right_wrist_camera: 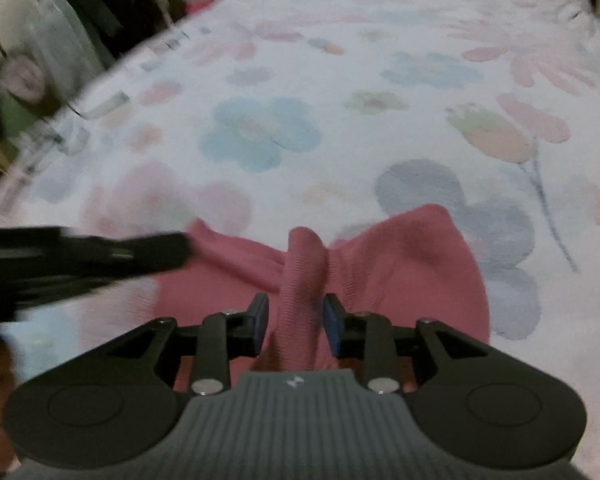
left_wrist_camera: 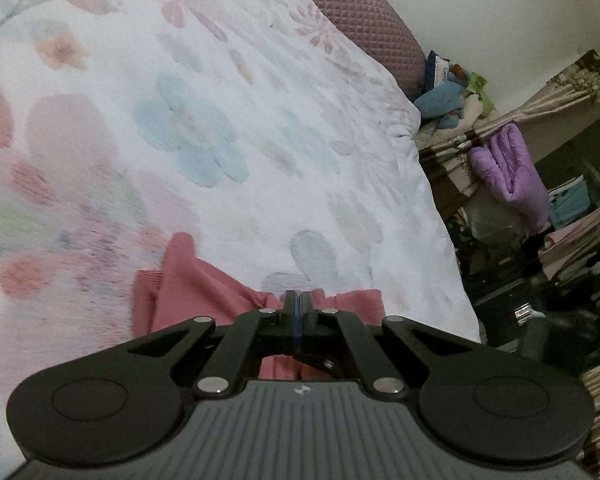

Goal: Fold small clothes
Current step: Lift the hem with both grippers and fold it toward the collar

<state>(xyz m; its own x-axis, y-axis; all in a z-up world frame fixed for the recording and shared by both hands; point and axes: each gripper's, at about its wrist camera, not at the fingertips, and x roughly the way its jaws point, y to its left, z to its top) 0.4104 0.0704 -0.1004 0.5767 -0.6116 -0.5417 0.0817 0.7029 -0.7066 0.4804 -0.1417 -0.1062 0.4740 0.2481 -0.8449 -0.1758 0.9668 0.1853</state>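
Observation:
A small pink knit garment (right_wrist_camera: 400,264) lies bunched on the floral bedsheet (right_wrist_camera: 300,100). My right gripper (right_wrist_camera: 296,320) is open, its blue-padded fingers (right_wrist_camera: 262,320) either side of a raised ribbed fold of the garment (right_wrist_camera: 304,276). My left gripper (left_wrist_camera: 298,304) is shut on an edge of the pink garment (left_wrist_camera: 204,288) near the bed's right side. The left gripper also shows in the right wrist view (right_wrist_camera: 100,256), blurred, reaching in from the left onto the garment.
A mauve quilted headboard or cushion (left_wrist_camera: 360,12) sits at the bed's far end. Beyond the bed edge are a blue plush toy (left_wrist_camera: 448,100), a purple jacket (left_wrist_camera: 508,176) and cluttered shelves. Dark hanging clothes (right_wrist_camera: 100,4) stand at the other side.

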